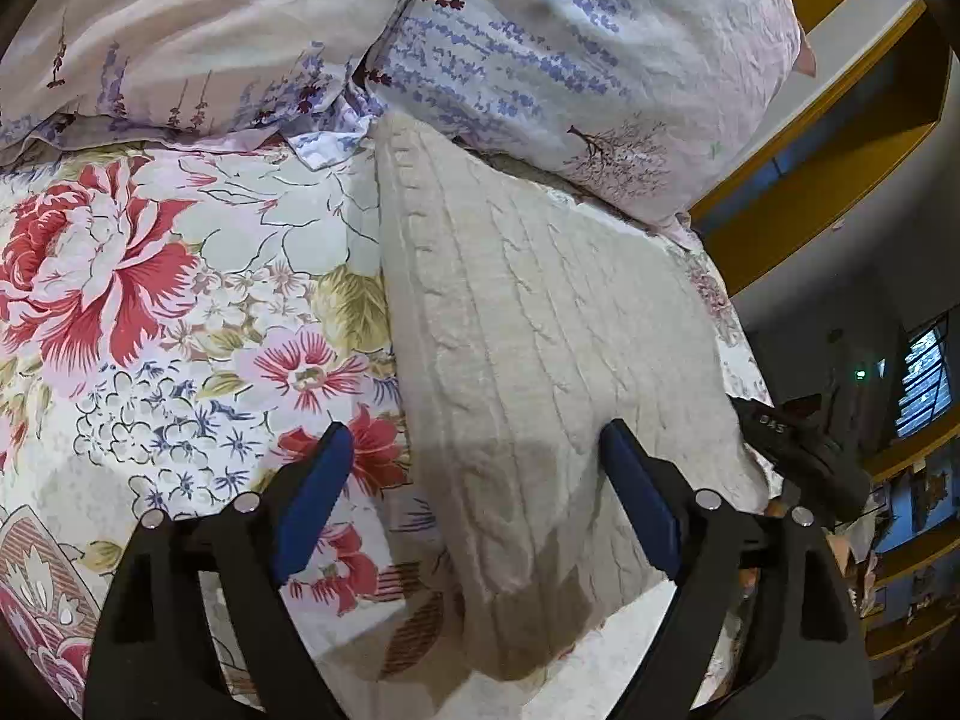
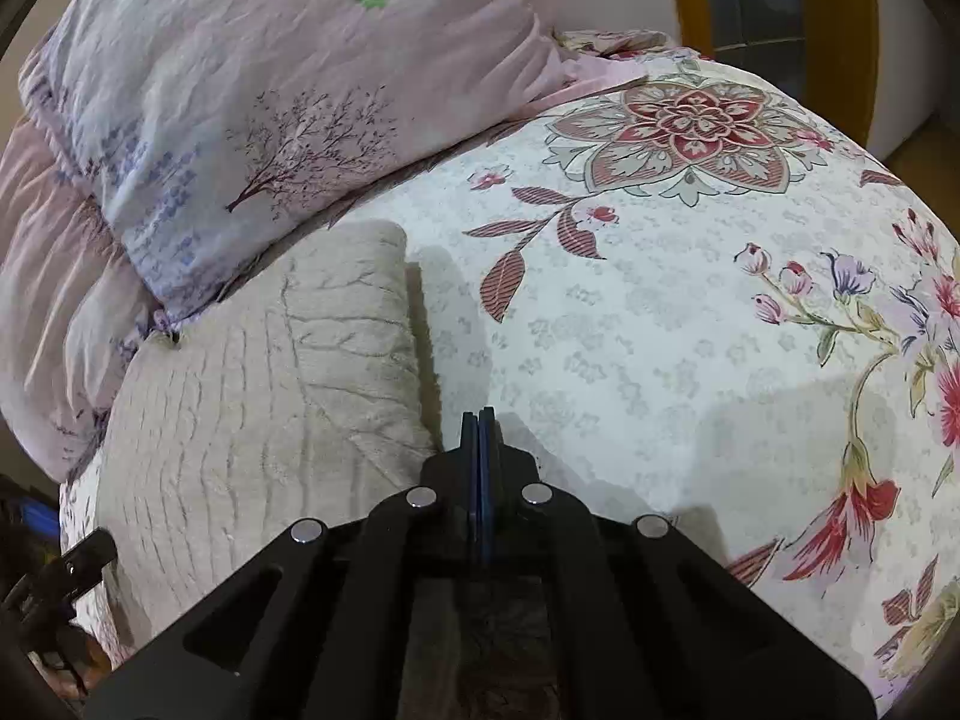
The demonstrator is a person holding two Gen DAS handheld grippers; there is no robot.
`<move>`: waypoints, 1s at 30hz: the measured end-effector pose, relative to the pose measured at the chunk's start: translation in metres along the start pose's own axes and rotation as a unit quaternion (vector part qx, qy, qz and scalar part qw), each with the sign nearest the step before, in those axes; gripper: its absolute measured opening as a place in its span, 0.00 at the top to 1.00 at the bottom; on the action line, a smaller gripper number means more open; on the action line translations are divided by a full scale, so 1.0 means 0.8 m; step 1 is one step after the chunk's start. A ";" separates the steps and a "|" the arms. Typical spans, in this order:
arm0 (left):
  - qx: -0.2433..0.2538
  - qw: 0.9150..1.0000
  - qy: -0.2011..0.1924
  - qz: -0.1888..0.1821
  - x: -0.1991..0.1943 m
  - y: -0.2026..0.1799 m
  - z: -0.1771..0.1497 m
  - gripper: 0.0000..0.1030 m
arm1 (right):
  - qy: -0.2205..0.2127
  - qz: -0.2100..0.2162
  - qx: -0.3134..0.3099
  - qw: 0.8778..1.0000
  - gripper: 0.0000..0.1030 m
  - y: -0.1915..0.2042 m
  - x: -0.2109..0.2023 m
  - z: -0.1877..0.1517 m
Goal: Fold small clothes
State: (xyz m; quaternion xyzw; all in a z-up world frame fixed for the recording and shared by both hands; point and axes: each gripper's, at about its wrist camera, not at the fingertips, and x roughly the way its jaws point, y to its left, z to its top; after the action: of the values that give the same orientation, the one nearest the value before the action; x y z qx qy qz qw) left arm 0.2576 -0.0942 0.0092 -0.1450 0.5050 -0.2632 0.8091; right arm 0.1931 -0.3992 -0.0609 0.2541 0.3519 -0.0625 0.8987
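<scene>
In the left wrist view, the floral bedsheet (image 1: 180, 312) fills the left side, printed with big red and pink blooms. At the top lie two pillows: a pale pink pillow (image 1: 198, 42) on the left and a lavender-print pillow (image 1: 570, 60) to its right, the two touching where their corners meet. Below them, a cream cable-knit garment (image 1: 540, 372) lies folded into a long strip on the sheet, its far end tucked against the lavender-print pillow. The left gripper (image 1: 477, 486) hangs over the near end of the garment with its blue pads spread wide (nothing between them but air); one pad sits above the sheet, the other above the knit. At the far right edge, a dark piece of the other tool (image 1: 798, 450) shows just beside the garment's corner.

In the right wrist view, the same pillow (image 2: 270, 120) sits upper left, with the knit garment (image 2: 270, 390) below it, its right edge folded over into a thick roll. The right gripper (image 2: 479, 426) is just beside that edge, over the bedsheet (image 2: 660, 330), its two pads pressed flat together and gripping nothing. A red medallion motif (image 2: 684, 126) marks the sheet further back, and flower sprays run down the right side.
</scene>
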 end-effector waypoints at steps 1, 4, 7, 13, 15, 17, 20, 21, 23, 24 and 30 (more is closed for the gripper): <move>-0.001 1.000 0.000 -0.002 0.001 0.001 0.000 0.17 | 0.005 0.013 0.008 1.000 1.00 -0.001 -0.005 0.001; -0.006 1.000 0.001 -0.010 0.002 0.005 0.001 0.16 | -0.032 0.025 0.005 0.999 0.90 0.002 -0.031 0.004; -0.006 1.000 0.000 -0.012 0.002 0.005 0.002 0.16 | -0.057 0.055 0.004 0.997 0.64 0.008 -0.050 0.006; 0.000 1.000 -0.003 -0.013 0.010 -0.002 0.006 0.16 | -0.024 0.107 -0.056 0.992 0.63 0.045 -0.036 -0.003; 0.002 1.000 -0.003 -0.010 0.012 -0.002 0.006 0.14 | 0.004 0.067 -0.088 0.994 0.63 0.056 -0.015 -0.013; 0.007 1.000 -0.004 -0.005 0.014 -0.005 0.007 0.14 | -0.004 0.058 -0.100 0.993 0.62 0.060 -0.016 -0.016; 0.013 1.000 -0.007 0.000 0.015 -0.007 0.007 0.14 | 0.007 0.077 -0.075 0.994 0.61 0.052 -0.019 -0.011; 0.014 1.000 -0.007 0.001 0.016 -0.008 0.008 0.14 | 0.009 0.089 -0.065 0.994 0.61 0.047 -0.023 -0.009; 0.016 1.000 -0.007 0.001 0.015 -0.007 0.009 0.14 | 0.008 0.115 -0.039 0.993 0.50 0.037 -0.028 -0.003; 0.016 1.000 -0.006 0.001 0.016 -0.007 0.009 0.14 | 0.006 0.129 -0.023 0.991 0.40 0.031 -0.032 -0.002; 0.018 1.000 -0.007 0.004 0.017 -0.006 0.009 0.12 | -0.004 0.127 0.014 0.992 0.34 0.015 -0.039 0.005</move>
State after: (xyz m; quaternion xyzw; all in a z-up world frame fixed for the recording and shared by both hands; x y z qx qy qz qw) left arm 0.2671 -0.1061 0.0050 -0.1304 0.4947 -0.2682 0.8163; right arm 0.1756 -0.3931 -0.0325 0.3091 0.3120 0.0465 0.8972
